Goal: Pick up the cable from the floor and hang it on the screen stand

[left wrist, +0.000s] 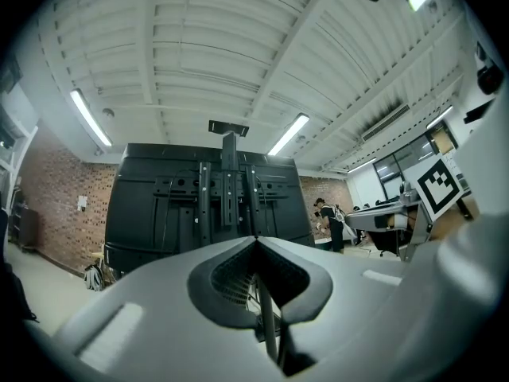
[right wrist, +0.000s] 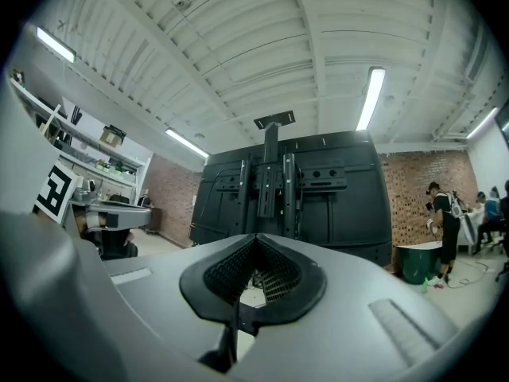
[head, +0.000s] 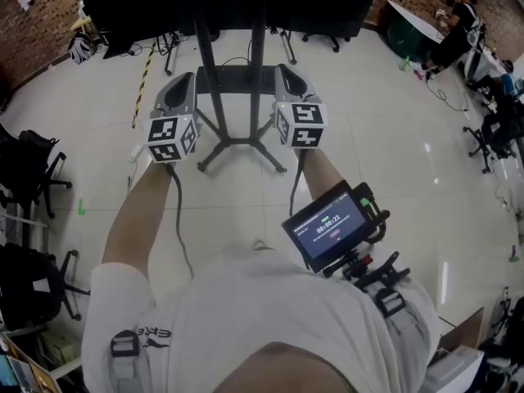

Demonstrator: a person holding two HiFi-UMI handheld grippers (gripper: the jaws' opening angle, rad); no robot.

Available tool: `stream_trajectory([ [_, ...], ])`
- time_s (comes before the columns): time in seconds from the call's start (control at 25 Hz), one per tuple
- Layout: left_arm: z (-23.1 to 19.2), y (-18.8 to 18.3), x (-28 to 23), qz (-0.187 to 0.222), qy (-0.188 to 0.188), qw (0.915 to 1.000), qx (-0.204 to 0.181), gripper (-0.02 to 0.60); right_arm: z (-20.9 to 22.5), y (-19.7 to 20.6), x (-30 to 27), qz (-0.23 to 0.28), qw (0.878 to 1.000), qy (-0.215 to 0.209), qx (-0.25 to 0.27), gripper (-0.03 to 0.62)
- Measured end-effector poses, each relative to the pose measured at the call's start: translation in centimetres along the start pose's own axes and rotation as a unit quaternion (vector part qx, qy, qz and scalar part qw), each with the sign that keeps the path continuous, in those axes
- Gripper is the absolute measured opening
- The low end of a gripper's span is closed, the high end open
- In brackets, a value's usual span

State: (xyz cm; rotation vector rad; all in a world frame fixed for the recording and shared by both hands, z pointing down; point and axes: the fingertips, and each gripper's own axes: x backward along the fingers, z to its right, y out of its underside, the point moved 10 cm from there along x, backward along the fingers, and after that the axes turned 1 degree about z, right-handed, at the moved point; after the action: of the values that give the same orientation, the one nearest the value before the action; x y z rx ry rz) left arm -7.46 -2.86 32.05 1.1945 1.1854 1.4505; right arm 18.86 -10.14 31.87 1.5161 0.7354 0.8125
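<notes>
Grey two-jaw left gripper and right gripper, both clenched on nothing visible, held level before the black metal screen stand. Yellow-and-black striped line on the pale tiled floor, probably the cable, lies below and left of the left gripper, well apart. Its long axis runs away from the person, and the left gripper is nearer.

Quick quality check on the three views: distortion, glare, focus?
Head view: mild barrel bend, small glare spots on the floor at right, otherwise sharp. Left gripper view: heavy fisheye, dark corners, strip light blown out, left tongs soft, screen stand crisp. Right gripper view: same fisheye, ceiling tube blown out, right tongs soft.
</notes>
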Motion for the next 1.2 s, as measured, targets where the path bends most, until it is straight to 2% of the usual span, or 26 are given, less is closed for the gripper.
stream_trajectory([
  [0.32,-0.2,3.3,6.6,-0.016,0.025,0.9990,0.034,0.003,-5.9,3.2,6.0,-0.028,0.999,0.019,0.006,0.012],
  [0.72,-0.9,8.2,14.8,-0.057,0.069,0.9953,0.037,0.002,-14.3,8.3,12.9,-0.089,0.996,0.026,0.004,0.012],
  [1.2,3.0,12.5,20.1,-0.096,0.039,0.9940,0.036,0.002,-14.6,12.8,17.9,-0.136,0.991,-0.009,-0.007,0.014],
])
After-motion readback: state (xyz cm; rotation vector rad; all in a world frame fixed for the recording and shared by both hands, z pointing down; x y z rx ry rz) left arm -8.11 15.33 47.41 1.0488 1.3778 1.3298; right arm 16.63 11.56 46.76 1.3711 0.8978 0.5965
